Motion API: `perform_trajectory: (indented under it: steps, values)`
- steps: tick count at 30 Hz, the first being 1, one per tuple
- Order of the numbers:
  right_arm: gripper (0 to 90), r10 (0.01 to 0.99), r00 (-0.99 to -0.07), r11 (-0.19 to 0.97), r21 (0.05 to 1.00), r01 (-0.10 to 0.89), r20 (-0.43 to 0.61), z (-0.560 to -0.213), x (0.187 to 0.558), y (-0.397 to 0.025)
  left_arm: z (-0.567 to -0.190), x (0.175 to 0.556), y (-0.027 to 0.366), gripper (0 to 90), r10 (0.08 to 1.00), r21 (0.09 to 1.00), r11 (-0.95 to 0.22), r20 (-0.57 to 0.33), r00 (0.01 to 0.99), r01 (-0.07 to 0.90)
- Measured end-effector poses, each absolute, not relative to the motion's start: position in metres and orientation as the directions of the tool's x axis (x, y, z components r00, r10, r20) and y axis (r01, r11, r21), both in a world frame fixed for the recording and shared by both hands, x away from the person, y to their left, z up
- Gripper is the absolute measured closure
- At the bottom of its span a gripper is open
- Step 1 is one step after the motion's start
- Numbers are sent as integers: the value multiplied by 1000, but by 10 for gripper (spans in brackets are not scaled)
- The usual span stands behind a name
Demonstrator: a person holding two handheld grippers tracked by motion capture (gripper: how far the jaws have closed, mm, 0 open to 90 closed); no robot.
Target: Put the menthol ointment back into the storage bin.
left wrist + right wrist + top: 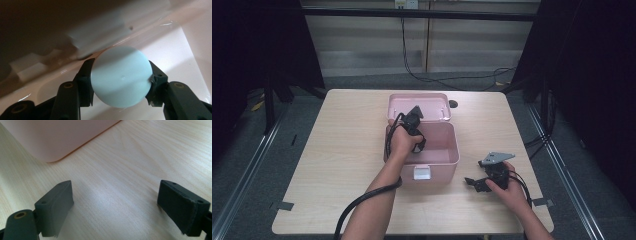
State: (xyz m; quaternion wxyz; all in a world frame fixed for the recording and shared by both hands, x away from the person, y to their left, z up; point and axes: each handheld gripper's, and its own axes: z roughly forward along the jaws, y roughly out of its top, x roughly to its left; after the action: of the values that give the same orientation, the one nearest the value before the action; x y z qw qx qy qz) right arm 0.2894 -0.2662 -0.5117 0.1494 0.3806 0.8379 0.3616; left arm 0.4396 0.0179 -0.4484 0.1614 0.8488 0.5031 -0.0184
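Note:
A pink box (447, 157) stands open at the table's middle, its lid (419, 105) folded back behind it. My left gripper (414, 122) reaches down into the box from its left rear. In the left gripper view that left gripper (121, 80) is shut on a pale blue ball (121, 76), held between both jaws just above the box's glossy pink floor (175, 50). My right gripper (477, 184) rests low over the table to the right of the box, pointing left. Its jaws stand wide apart in the right gripper view, the right gripper (125, 207) holding nothing, with the box's corner (53, 142) ahead.
The light wooden table (342, 150) has bare room left of the box and along its front edge. A white latch (422, 172) sits on the box's front wall. A small dark spot (453, 104) lies beside the lid. Cables run across the floor behind the table.

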Motion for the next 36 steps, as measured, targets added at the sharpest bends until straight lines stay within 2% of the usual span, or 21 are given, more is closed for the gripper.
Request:
perform_trajectory:
  steps: [18, 26, 36]
  values:
    - [125, 746, -666, 449, 720, 529, 25, -512, 289, -266, -448, 438, 22, 495, 838, 266, -453, -199, 509, 851]
    - [125, 745, -666, 448, 721, 529, 26, -512, 289, -266, -440, 437, 21, 442, 828, 294, -450, -217, 517, 844]
    - [125, 745, -666, 449, 720, 529, 25, -512, 289, -266, -433, 435, 25, 441, 824, 304, -447, -226, 519, 842]
